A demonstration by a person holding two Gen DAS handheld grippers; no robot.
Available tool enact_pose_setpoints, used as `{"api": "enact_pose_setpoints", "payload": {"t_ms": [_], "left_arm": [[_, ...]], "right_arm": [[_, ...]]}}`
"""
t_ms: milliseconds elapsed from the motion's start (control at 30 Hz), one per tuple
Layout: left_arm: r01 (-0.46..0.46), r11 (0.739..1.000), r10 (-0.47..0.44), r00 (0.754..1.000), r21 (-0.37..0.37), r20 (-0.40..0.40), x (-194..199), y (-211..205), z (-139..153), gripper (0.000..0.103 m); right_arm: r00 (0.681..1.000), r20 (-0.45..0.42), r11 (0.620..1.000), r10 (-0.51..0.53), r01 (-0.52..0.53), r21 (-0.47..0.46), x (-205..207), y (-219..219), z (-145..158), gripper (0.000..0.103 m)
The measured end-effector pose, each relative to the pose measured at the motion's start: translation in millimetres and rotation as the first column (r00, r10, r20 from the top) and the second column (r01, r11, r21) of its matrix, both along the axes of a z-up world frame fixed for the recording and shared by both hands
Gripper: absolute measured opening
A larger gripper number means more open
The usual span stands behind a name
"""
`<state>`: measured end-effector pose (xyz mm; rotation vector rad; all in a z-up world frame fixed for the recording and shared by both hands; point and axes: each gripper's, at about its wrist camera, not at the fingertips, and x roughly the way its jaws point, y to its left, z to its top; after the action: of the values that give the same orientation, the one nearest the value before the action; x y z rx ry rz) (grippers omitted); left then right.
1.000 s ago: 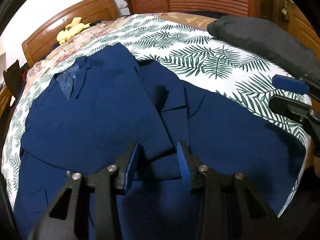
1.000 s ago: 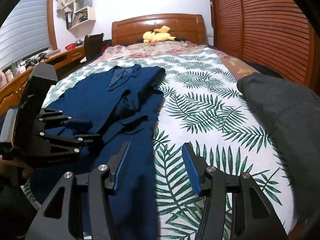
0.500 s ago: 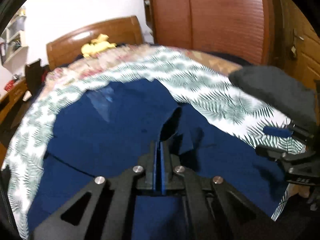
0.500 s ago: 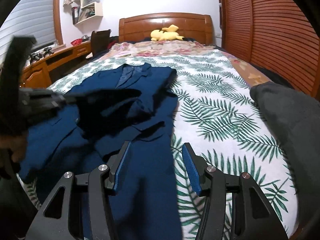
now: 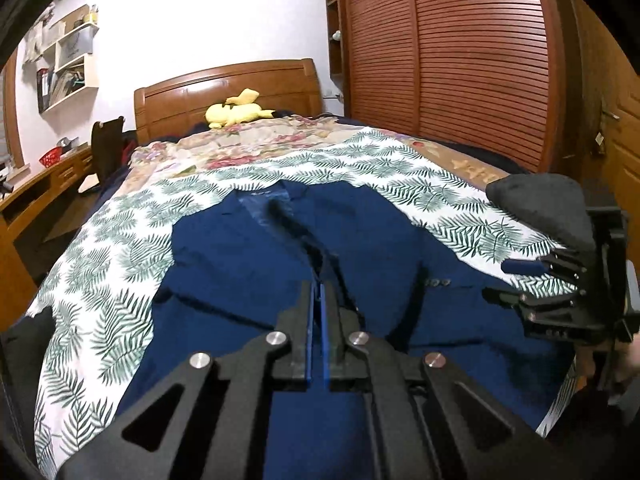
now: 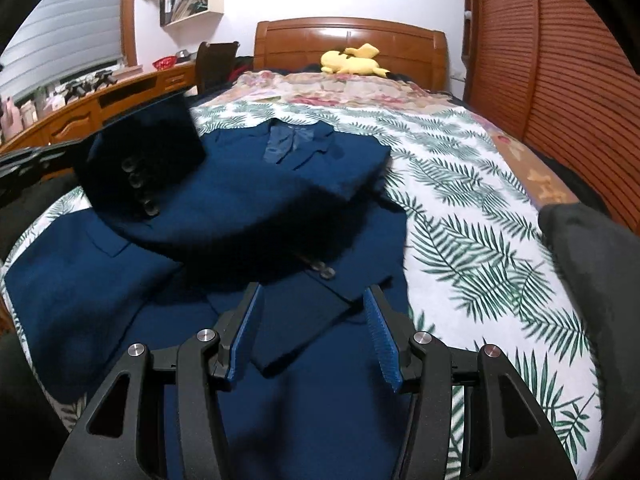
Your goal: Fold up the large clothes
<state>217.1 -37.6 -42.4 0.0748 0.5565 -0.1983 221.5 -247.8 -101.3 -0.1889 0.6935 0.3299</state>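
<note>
Jacket: the navy suit jacket (image 6: 248,208) lies front-up on the leaf-print bedspread (image 6: 472,216) of the bed, collar toward the headboard (image 6: 352,40); a grey garment (image 6: 592,256) sits at the bed's right edge.
Change: a second ago the left gripper (image 5: 318,300) stood wide over the cloth; now its blue pads are pressed together on the sleeve (image 6: 140,168), and in the right view the buttoned cuff hangs raised over the jacket's left half, where before it lay flat.
Right gripper: the right gripper (image 6: 312,308) hovers over the lower front panel, jaws wide apart, holding nothing; it has drifted inward from the bedspread edge onto the jacket.
Meaning: judged an early step; the sleeve is being carried across the body, so the main folds remain.
Risk: the lifted cloth may drag the front panel askew.
</note>
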Motion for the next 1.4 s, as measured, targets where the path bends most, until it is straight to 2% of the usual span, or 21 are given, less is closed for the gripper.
{"api": "enact_pose_setpoints", "payload": {"t_ms": [300,667,833,967,1033,1133,1200,1300,1400], "left_arm": [[-0.094,0.995,0.094,0.996,-0.022,0.01,-17.4,47.4,-15.5,0.001],[-0.107,0.994,0.103,0.989,-0.034,-0.109,-22.9,60.2,-52.8,0.001],[-0.083,0.995,0.077,0.989,-0.048,-0.124,-27.9,63.3,-51.9,0.007],[-0.061,0.998,0.058,0.992,-0.031,-0.11,-31.4,69.7,-46.7,0.019],[-0.062,0.998,0.06,0.991,-0.013,-0.12,-26.5,74.1,-47.0,0.021],[-0.064,0.998,0.062,0.983,-0.006,-0.175,-10.2,85.1,-54.9,0.024],[-0.059,0.998,0.061,0.969,0.015,-0.238,4.0,90.4,-66.4,0.025],[-0.066,0.994,0.092,0.946,0.092,-0.31,24.8,94.7,-89.5,0.026],[-0.053,0.992,0.091,0.924,0.111,-0.371,38.8,97.2,-107.1,0.026]], "right_arm": [[0.999,-0.038,0.997,0.0,-0.004,-0.082,16.6,28.6,-21.0,0.053],[0.998,-0.064,0.996,-0.019,0.013,-0.094,26.7,26.3,-31.1,0.053],[0.998,-0.064,0.996,0.0,-0.006,-0.085,23.0,31.3,-29.5,0.053],[0.998,-0.06,0.997,0.023,-0.027,-0.076,19.9,35.9,-28.0,0.053],[0.998,-0.061,0.997,0.031,-0.035,-0.072,18.4,39.3,-27.4,0.053],[0.997,-0.06,0.996,0.048,-0.052,-0.069,16.3,45.5,-27.4,0.053],[0.996,-0.059,0.995,0.06,-0.065,-0.075,14.7,49.5,-28.0,0.053],[0.996,-0.057,0.994,0.073,-0.078,-0.082,12.4,53.9,-28.6,0.053],[0.995,-0.055,0.993,0.079,-0.083,-0.081,10.4,54.6,-27.7,0.053]]}}
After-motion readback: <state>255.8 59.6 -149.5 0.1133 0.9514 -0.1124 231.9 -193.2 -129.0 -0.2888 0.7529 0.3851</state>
